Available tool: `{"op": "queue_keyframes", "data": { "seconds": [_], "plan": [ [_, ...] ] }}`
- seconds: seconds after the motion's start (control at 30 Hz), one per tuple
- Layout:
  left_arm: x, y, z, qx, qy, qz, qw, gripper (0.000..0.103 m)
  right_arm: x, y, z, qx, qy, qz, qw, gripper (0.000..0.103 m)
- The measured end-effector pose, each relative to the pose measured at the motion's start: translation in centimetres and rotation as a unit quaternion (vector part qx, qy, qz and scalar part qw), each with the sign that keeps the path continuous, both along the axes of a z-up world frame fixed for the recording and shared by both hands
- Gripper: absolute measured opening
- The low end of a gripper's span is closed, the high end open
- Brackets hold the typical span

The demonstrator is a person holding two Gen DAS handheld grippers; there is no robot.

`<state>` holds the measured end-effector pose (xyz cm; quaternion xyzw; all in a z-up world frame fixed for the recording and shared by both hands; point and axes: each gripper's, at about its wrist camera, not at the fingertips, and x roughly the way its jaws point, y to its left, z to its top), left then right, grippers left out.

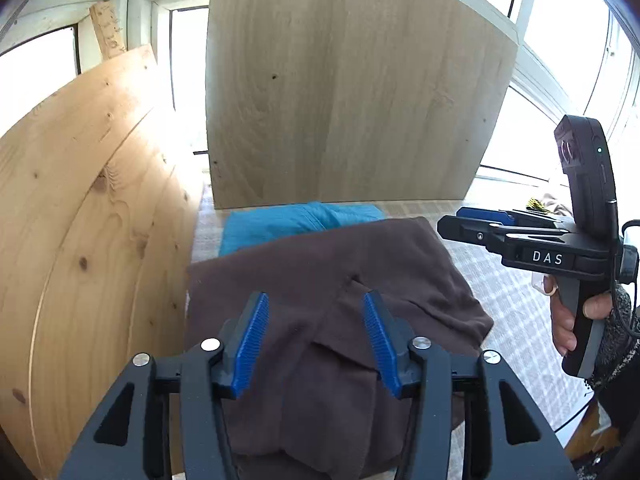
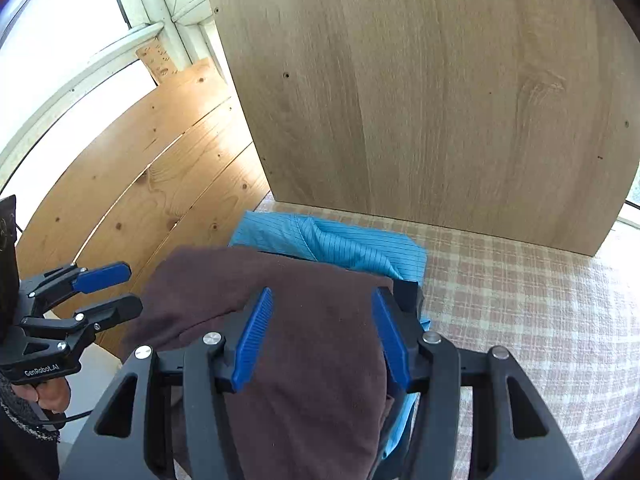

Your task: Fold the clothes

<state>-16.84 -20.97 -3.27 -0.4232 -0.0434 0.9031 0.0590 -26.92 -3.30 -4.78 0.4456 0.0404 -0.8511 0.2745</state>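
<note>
1. Left gripper [image 1: 316, 336]: blue ribbed fingers [image 1: 252, 344] stood wide apart, gripping nothing, poised above the near half of the brown garment [image 1: 320, 280].
2. Right gripper [image 2: 322, 336]: fingers [image 2: 254, 340] likewise spread wide, holding nothing, hovering over the brown garment's right portion; its right finger sat at the garment's right edge.
3. Brown garment: folded, lying on the checked tablecloth [image 2: 520, 300], overlapping the near edge of the blue garment [image 2: 328, 236].
4. Blue garment: folded, striped, directly behind the brown garment and partly under it.
5. Grey-oak panel [image 1: 352, 92]: upright, behind the blue garment.
6. Pine boards [image 1: 80, 220]: leaning, left of the brown garment.
7. Person's hand [image 1: 568, 320]: gripping the right gripper's handle, right of the brown garment.
</note>
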Motion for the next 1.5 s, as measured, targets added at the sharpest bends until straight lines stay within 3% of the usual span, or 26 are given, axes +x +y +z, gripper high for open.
{"op": "queue_keyframes", "data": {
  "seconds": [0.07,0.1,0.17,0.23,0.33,0.4,0.47,0.57,0.77,1.0,1.13,1.5],
  "plan": [
    [-1.8,-0.7,-1.4,-0.018,-0.016,0.006,0.9997,0.049,-1.0,-1.2,-2.8,0.073,-0.021,0.007,0.997,0.052],
    [-2.5,-0.8,-2.8,-0.026,-0.036,0.002,0.9990,0.049,-1.1,-1.1,-3.6,0.075,-0.032,0.012,0.997,0.052],
    [-3.0,-1.3,-5.5,-0.032,-0.069,-0.002,0.9971,0.049,-0.8,-0.1,-3.3,0.047,-0.041,-0.001,0.998,0.052],
    [-2.4,-1.6,-6.0,-0.026,-0.068,0.006,0.9973,0.048,0.4,1.2,-1.3,0.017,-0.032,-0.028,0.999,0.052],
    [0.2,-1.8,-2.7,-0.033,-0.020,0.033,0.9987,0.046,4.0,3.0,2.3,-0.001,0.008,-0.041,0.999,0.052],
    [3.0,-1.5,0.5,-0.026,0.024,0.037,0.9987,0.049,7.2,3.6,4.3,0.017,0.044,-0.051,0.998,0.052],
    [5.7,-0.8,2.5,-0.021,0.047,0.040,0.9979,0.062,10.1,3.7,5.7,0.034,0.065,-0.055,0.996,0.052],
    [8.9,1.0,3.2,-0.042,0.048,0.050,0.9967,0.075,14.0,4.1,7.3,0.049,0.086,-0.067,0.993,0.052],
    [15.4,4.5,4.5,-0.082,0.049,0.070,0.9929,0.075,20.8,6.1,9.5,0.039,0.098,-0.089,0.990,0.052],
    [21.6,7.4,5.6,-0.050,0.032,0.105,0.9927,0.075,27.4,9.6,11.0,0.030,0.118,-0.079,0.989,0.052],
    [24.6,10.4,5.7,-0.072,0.028,0.129,0.9886,0.075,29.5,12.5,10.5,0.026,0.105,-0.065,0.992,0.052],
    [30.7,19.3,5.7,-0.064,0.013,0.168,0.9836,0.075,32.8,19.8,8.3,0.030,0.080,-0.045,0.995,0.052]
  ]
}}
